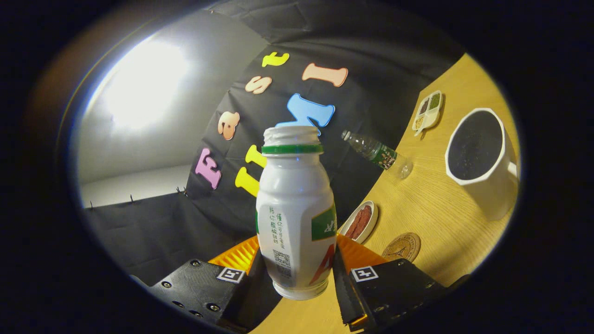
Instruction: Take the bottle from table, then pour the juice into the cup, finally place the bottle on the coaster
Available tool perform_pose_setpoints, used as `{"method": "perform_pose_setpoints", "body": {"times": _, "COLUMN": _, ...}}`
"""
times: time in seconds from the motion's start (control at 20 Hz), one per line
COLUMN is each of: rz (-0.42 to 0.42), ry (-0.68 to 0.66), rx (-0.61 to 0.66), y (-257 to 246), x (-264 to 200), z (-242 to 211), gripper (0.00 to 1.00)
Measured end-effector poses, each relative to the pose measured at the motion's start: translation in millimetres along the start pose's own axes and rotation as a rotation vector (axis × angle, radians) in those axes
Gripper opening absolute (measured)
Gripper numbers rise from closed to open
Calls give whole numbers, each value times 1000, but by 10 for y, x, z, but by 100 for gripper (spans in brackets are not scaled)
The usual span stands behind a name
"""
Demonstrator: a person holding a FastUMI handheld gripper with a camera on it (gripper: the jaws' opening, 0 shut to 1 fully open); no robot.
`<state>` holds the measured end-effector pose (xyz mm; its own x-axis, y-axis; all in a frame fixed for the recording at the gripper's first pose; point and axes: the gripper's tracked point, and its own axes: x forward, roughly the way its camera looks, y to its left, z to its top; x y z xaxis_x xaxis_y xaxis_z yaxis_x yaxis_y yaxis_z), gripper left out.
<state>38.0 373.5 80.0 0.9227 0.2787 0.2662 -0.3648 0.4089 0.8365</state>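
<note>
Camera rides the tongs, tilted, looking close along them over the table.

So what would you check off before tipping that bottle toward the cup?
1. Grip: tool has both fingers pressed on the white bottle: ok.
2. Bottle mouth uncapped: ok.
3. Bottle lifted off the wooden table: ok, it looks raised and tilted.
4. Cup upright, mouth open, beyond the fingers: ok.
5. Bottle mouth over the cup: not ok, still well apart.
6. Coaster free for later: ok.
</note>
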Motion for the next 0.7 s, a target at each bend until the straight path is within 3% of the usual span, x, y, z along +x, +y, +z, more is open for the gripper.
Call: {"method": "perform_pose_setpoints", "body": {"times": 0.7, "rz": -20, "ry": -64, "rx": 251, "y": -186, "x": -31, "z": 216, "gripper": 67}}
